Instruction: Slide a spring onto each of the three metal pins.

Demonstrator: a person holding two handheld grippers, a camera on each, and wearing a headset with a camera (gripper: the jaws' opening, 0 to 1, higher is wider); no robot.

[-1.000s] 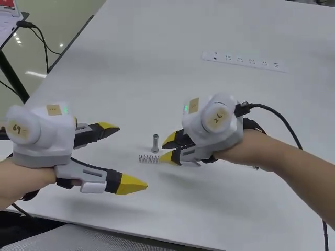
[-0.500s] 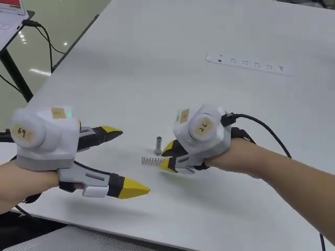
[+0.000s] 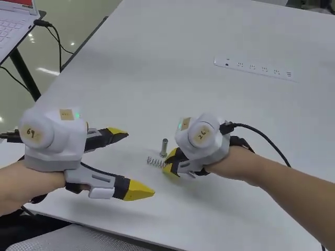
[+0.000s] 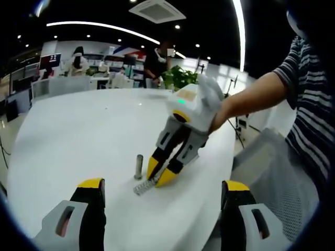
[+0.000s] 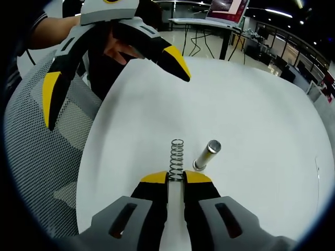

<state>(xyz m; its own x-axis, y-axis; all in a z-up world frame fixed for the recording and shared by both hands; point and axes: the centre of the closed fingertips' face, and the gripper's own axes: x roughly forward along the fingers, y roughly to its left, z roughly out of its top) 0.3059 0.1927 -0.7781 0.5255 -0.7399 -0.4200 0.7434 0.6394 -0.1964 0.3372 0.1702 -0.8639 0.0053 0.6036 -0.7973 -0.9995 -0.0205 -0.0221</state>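
A small coil spring (image 3: 154, 162) lies on the white table (image 3: 172, 63), and a short metal pin (image 3: 164, 148) stands upright just behind it. My right gripper (image 3: 170, 163) is low on the table, shut on the spring's near end. In the right gripper view the spring (image 5: 177, 158) sticks out forward from the two yellow tips (image 5: 177, 178), with the pin (image 5: 207, 155) leaning just to its right. My left gripper (image 3: 131, 162) hovers to the left of the spring, wide open and empty. The left gripper view shows the spring (image 4: 144, 185), the pin (image 4: 138, 166) and the right gripper (image 4: 159, 176).
A white power strip (image 3: 256, 69) lies at the far right of the table. A laptop (image 3: 15, 21) on a stand with cables sits off the table's left edge. A mesh chair (image 5: 42, 172) is at the near edge.
The right gripper's jaws have gone from apart to shut on the spring's end, and it sits lower on the table. The left gripper stays open and has hardly moved.
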